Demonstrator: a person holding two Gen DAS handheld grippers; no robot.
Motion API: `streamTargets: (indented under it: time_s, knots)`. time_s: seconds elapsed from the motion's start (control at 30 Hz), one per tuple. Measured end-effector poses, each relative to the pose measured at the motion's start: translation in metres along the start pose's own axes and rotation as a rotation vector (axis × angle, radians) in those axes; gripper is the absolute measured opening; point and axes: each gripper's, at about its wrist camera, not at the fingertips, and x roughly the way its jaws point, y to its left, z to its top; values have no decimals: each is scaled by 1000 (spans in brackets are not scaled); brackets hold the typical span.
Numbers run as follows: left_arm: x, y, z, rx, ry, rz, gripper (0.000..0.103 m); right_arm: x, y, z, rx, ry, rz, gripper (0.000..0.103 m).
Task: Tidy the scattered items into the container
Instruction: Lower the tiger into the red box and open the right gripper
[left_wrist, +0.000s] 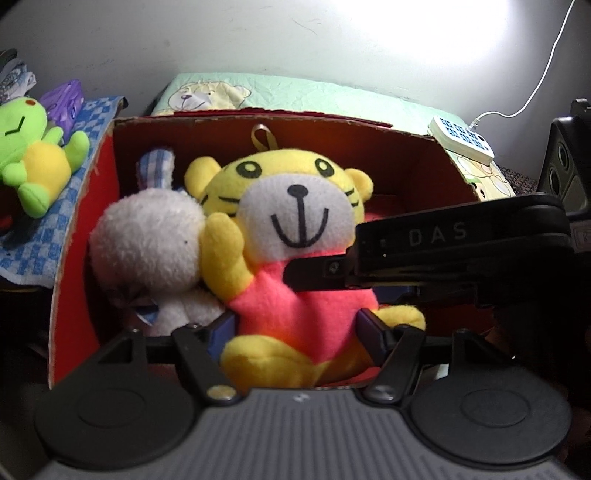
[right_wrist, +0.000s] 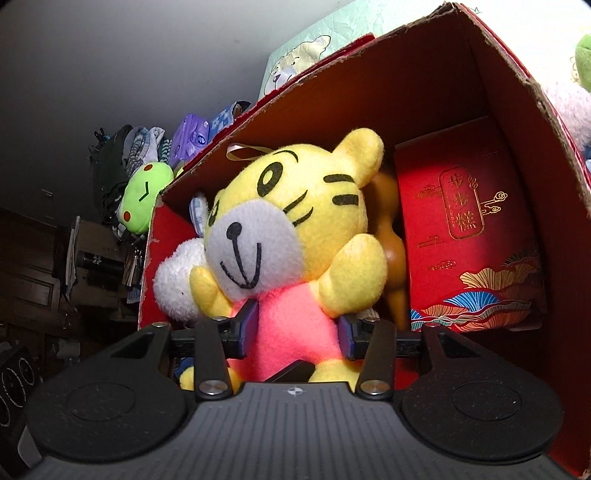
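The tiger toy (left_wrist: 295, 236) sits inside the red cardboard box (left_wrist: 85, 206), beside a white plush (left_wrist: 147, 240) and in front of a red packet (right_wrist: 465, 229). The left gripper (left_wrist: 295, 328) and right gripper (right_wrist: 295, 325) both straddle its pink body, jaws partly apart, pads flanking rather than squeezing it. This looks like the release; next, both should back clear of the box, then go for the green frog (left_wrist: 33, 155) lying outside it.

You can read raised letters "DAS" on the black arm of the right gripper (left_wrist: 443, 254) crossing the left wrist view. On the small red box (right_wrist: 469, 229) inside the cardboard box (right_wrist: 517, 92), a gold-framed label carries vertical Chinese characters; the strokes are too fine to make out.
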Motion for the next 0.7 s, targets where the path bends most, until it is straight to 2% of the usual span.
streamTargets:
  time_s: [0.2,0.4,0.57,0.7]
  knots:
    - [-7,-9,0,18,-13,25,71,-11,-6,1,18,-7,36,58]
    - [-22,-23,-4,66,-57,79,74,-27,-6,-1,-19,-17,45,59]
    - [-38,-38,-2,92,-106,106,74,-51,-2,-2,-88,-78,61,59]
    - [-46,-60,5,113,-144,85,72,-78,-5,0,-136,-150,82,58]
